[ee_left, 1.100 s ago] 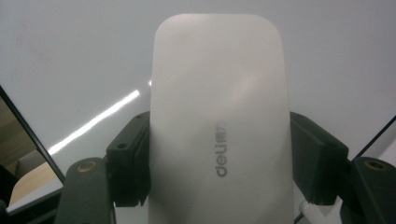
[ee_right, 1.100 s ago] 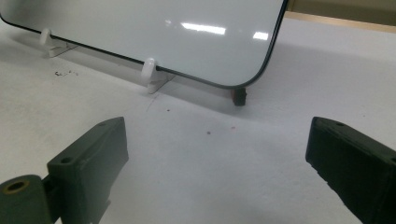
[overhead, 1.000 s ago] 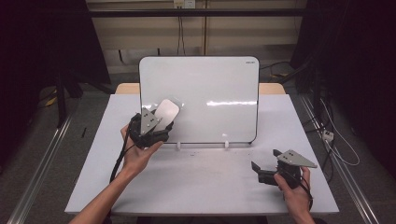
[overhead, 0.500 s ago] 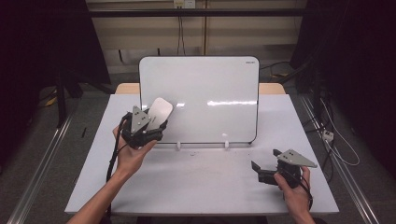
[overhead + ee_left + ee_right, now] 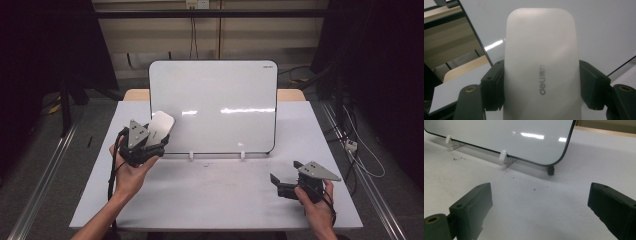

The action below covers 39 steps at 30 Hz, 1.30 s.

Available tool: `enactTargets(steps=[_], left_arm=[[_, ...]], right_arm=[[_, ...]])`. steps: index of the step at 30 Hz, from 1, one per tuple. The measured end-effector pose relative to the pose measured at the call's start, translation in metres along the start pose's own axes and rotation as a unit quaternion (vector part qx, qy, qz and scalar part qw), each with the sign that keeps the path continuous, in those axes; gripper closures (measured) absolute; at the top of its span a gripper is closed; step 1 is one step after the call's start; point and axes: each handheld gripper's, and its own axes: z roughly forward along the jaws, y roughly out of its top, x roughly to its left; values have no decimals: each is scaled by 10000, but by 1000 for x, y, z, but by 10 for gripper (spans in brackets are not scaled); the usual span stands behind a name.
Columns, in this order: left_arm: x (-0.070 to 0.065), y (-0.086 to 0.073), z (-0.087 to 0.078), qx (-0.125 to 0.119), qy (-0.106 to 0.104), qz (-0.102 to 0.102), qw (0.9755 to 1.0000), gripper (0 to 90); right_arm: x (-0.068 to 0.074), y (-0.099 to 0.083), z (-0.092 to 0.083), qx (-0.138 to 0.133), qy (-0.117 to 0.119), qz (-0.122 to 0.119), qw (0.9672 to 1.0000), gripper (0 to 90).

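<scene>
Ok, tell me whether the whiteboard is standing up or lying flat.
Standing. The whiteboard rises off the table on its bottom edge, leaning slightly back, propped in two small white clips.

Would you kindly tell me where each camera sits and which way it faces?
High view: above the person's side, facing forward and down on the table; forearms and both tongs show.
Left gripper view: on the left tongs, looking along jaws shut on the eraser.
Right gripper view: on the right tongs, low over the table, jaws open.
All three share the whiteboard.
</scene>
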Motion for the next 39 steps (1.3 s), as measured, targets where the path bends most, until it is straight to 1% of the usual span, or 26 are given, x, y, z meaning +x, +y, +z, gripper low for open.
enactTargets(steps=[2,4,5,6,8,10,11,13,16,18,20,23,24,26,28,31,32,33,37,39], left_arm=[[-1,-5,1,42,56,29,10000,310],[-2,-9,3,78,57,5,10000,310],[-2,-10,4,97,86,55,9999,310],[-3,-12,6,80,101,55,9999,310],[-5,-14,10,105,81,52,9999,310],[-9,-15,15,156,115,164,9997,310],[-10,-15,18,158,95,218,9996,310],[-12,-15,24,178,107,234,9995,310],[-15,-14,32,185,190,356,9990,311],[-13,-12,35,197,202,358,9990,310],[-13,-12,39,173,270,368,9988,311],[-11,-11,43,182,353,452,9982,311],[-11,-12,45,168,385,442,9981,311],[-11,-12,49,217,358,507,9978,311],[-13,-13,54,276,450,618,9967,310],[-14,-15,60,292,511,684,9959,310],[-16,-16,61,273,556,756,9952,309],[-17,-16,61,313,597,830,9943,309],[-18,-16,62,314,625,859,9938,308],[-20,-16,63,298,674,868,9935,307]], right_arm=[[0,0,0,1,5,-5,10000,54],[1,0,1,5,8,-23,10000,54],[1,0,1,10,11,-29,10000,54],[1,0,1,8,9,-31,10000,54],[1,0,1,10,18,-25,10000,54],[1,0,1,7,18,-25,10000,54],[1,0,1,4,16,-37,10000,54],[0,0,1,3,18,-22,10000,54],[0,0,0,2,21,-26,10000,54],[0,0,0,0,27,-30,10000,54],[0,0,0,0,27,-30,10000,54],[0,0,0,4,28,-21,10000,54],[0,0,1,7,29,-21,10000,54],[0,0,1,5,32,-19,10000,54],[0,0,1,6,29,-29,10000,54],[0,0,2,10,38,-41,10000,54],[0,0,2,12,42,-45,10000,54],[0,0,2,14,47,-42,10000,54],[-1,0,2,14,40,-29,10000,54],[0,0,3,16,47,-43,10000,54]])
